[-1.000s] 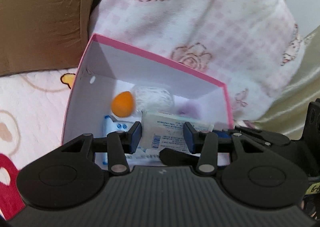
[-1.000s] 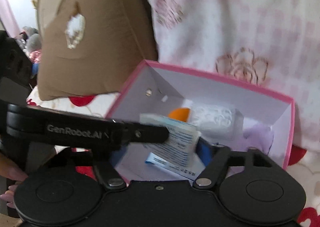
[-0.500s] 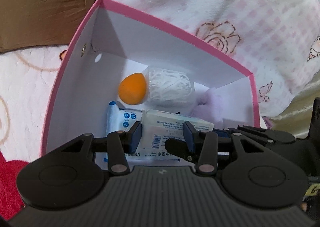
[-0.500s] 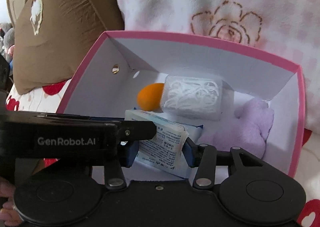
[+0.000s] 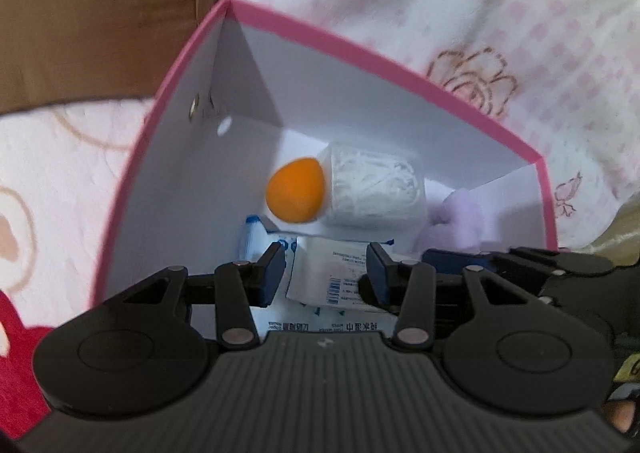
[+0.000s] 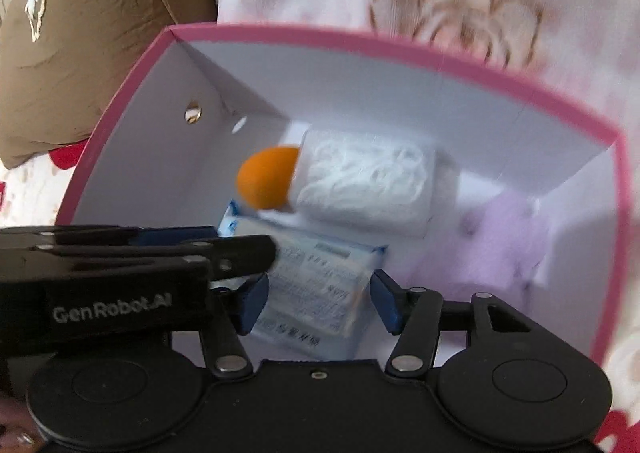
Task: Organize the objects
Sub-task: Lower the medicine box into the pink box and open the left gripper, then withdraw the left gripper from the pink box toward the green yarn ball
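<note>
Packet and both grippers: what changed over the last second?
Both the left gripper and right gripper sank into the pink box with the white packet. The right's jaws have just been opening, packet loose between them. Left keeps its grip; orange sponge, swab box, purple cloth unmoved.

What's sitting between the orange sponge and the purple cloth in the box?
The clear box of white cotton swabs lies between the orange sponge and the purple cloth; the right wrist view shows it best.
</note>
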